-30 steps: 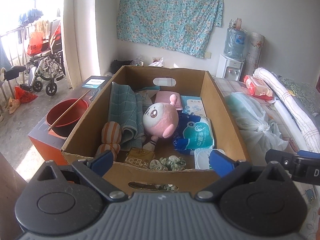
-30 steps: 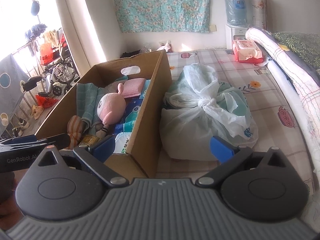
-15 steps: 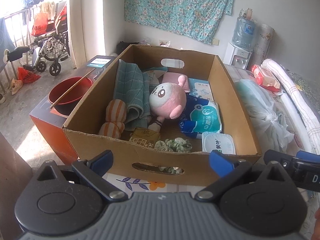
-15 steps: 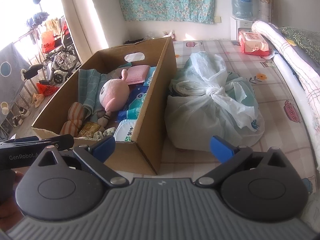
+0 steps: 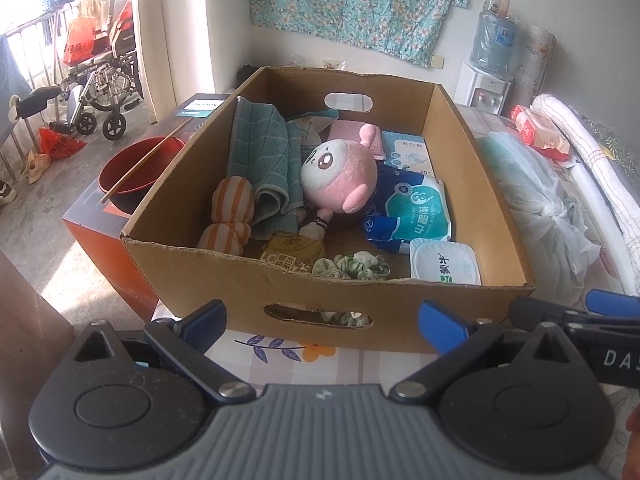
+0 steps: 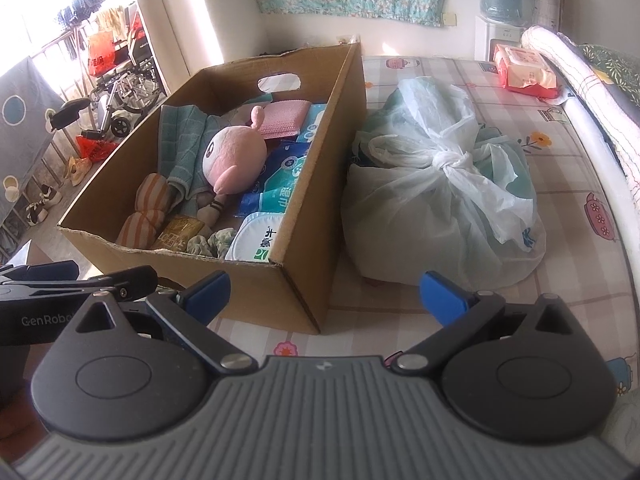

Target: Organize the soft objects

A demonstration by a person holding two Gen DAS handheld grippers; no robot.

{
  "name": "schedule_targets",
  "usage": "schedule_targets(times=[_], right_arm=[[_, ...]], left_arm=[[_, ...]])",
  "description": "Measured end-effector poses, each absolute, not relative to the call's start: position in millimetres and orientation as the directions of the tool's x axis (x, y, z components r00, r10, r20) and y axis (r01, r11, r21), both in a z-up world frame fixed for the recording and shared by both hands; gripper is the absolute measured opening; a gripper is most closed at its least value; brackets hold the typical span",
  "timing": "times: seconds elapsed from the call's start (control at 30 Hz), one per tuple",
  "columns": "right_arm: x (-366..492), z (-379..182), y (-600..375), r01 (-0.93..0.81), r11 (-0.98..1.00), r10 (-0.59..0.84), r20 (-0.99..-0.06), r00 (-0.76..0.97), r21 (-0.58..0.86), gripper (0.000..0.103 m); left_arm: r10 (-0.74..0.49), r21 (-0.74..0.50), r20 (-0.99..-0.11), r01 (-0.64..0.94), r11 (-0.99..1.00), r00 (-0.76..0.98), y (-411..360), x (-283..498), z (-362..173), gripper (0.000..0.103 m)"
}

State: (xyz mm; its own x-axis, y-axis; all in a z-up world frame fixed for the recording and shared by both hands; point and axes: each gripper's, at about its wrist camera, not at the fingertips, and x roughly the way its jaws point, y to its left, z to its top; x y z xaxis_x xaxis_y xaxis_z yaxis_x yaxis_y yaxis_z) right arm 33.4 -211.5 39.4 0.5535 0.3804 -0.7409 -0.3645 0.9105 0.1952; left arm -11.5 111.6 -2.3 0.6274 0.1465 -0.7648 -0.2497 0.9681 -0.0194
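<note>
Left gripper [image 5: 322, 316]: released, empty — just before the box [image 5: 460, 320].
Right gripper [image 6: 324, 294]: released, empty.
Plush [image 5: 340, 178]: mid-box.
Bag [image 6: 444, 196]: touching the box, probably.

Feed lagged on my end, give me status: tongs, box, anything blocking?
Left tongs open, empty, short of cardboard box. Right tongs open, empty. Pink plush lies in box. Tied plastic bag beside box, touching it.

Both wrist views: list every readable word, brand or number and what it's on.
"GenRobo", cut off: left tongs, on the body.
"DAS", cut off: right tongs, on the body.
"LC": gold packet.
"20": blue-white box.
Chinese print on the wet wipes pack and white tub lid: unreadable here.
</note>
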Motion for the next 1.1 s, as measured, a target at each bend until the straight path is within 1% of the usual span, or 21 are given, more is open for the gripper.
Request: schedule_targets(times=[1.1], right_arm=[[37.6, 33.0, -207.7, -0.373, 0.913, 0.358, -0.758, 0.545, 0.164, 0.102]], left_arm=[[0.164, 0.014, -0.788, -0.248, 0.969, 0.594, 109.5, -6.2, -7.2, 0.102]])
